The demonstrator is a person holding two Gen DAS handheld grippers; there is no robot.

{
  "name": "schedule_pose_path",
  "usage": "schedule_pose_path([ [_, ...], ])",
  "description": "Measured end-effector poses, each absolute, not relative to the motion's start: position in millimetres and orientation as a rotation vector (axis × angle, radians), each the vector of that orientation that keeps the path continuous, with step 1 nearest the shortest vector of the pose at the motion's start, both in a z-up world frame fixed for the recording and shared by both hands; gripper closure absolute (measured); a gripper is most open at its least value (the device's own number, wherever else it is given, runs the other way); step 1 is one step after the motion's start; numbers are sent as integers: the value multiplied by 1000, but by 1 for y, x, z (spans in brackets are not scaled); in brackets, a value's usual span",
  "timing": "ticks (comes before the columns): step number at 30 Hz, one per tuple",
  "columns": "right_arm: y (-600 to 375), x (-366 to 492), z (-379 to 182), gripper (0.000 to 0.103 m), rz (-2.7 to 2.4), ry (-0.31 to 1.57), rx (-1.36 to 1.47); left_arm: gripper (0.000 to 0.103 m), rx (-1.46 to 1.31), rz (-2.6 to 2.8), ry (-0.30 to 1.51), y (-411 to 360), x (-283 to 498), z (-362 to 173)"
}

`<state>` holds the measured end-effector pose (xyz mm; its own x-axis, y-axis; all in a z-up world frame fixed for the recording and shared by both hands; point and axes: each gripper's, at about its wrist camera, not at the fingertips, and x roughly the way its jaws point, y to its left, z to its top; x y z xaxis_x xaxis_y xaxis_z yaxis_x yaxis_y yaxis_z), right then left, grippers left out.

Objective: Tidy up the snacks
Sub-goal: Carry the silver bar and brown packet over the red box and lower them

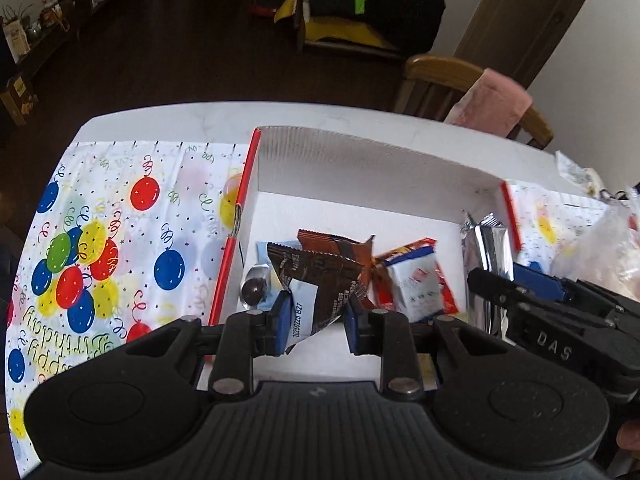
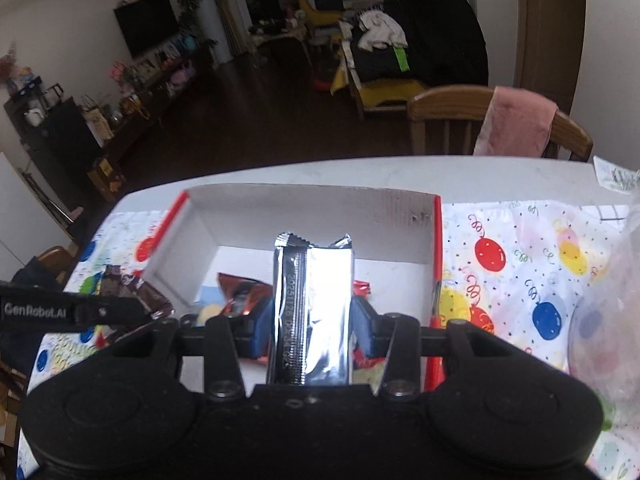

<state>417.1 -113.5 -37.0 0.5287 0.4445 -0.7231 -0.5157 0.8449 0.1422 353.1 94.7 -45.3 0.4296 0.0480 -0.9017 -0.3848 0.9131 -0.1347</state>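
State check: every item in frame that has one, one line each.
left gripper: shut on the brown snack packet, held over the box
right gripper: shut on the silver snack packet, sealed, held upright over the box
box: open-topped, on the table, several snacks inside
red and white snack packet: sealed, lying in the box
pink cloth: draped over the chair back

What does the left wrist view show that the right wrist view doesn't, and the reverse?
Only the left wrist view: the left gripper shut on a dark brown packet, and a blue-and-white packet lying in the box. Only the right wrist view: the right gripper shut on a silver packet, and a wall television. Both: the red-edged white box, balloon tablecloth and wooden chair.
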Motion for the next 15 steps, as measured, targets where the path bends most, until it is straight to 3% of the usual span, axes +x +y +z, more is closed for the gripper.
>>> schedule_pose_path([
  [15,-79,463,-83,62,552,975,-102,77,-377,307,1230,109,400,-95],
])
